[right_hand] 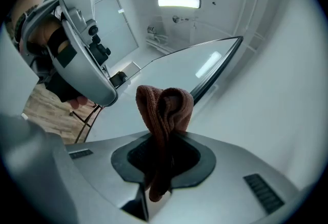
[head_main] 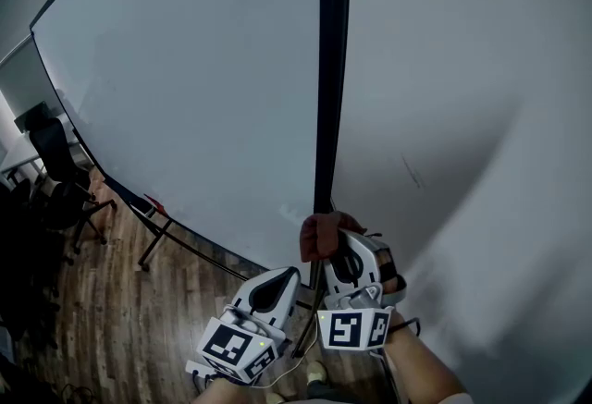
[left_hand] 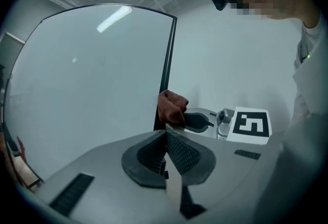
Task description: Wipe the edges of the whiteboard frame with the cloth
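The whiteboard (head_main: 194, 88) has a black frame edge (head_main: 331, 69) running down its right side. My right gripper (head_main: 326, 247) is shut on a reddish-brown cloth (head_main: 317, 234), which is pressed against the lower end of that edge. In the right gripper view the cloth (right_hand: 165, 110) bulges up out of the jaws, with the frame edge (right_hand: 215, 68) behind it. My left gripper (head_main: 289, 276) hangs just left of and below the right one, shut with nothing in it. The left gripper view shows its closed jaws (left_hand: 165, 152), the cloth (left_hand: 171, 106) and the frame edge (left_hand: 167, 59).
A plain white wall (head_main: 481, 143) lies right of the frame. The board's stand legs (head_main: 162, 240) rest on a wooden floor (head_main: 102, 319). Black office chairs (head_main: 57, 173) stand at the far left. A red item (head_main: 154, 204) lies on the board's tray.
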